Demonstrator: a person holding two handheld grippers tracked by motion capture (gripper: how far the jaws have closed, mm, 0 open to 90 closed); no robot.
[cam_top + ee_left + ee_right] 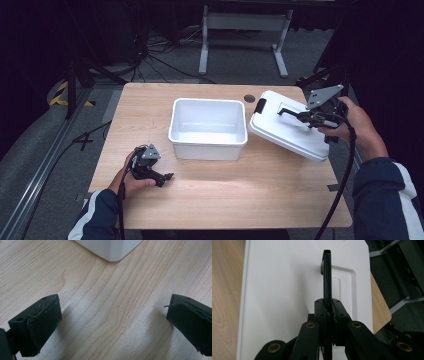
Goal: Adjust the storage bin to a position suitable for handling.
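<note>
Right gripper (300, 116), at the right of the high view, is clamped tight on the black handle (327, 277) of the white lid (287, 131), which sits tilted at the right, its low edge just beside the bin. Left gripper (162, 177), lower left, rests on the table (225, 200) with jaws wide apart, holding nothing. The white bin (208, 145) at centre looks empty.
</note>
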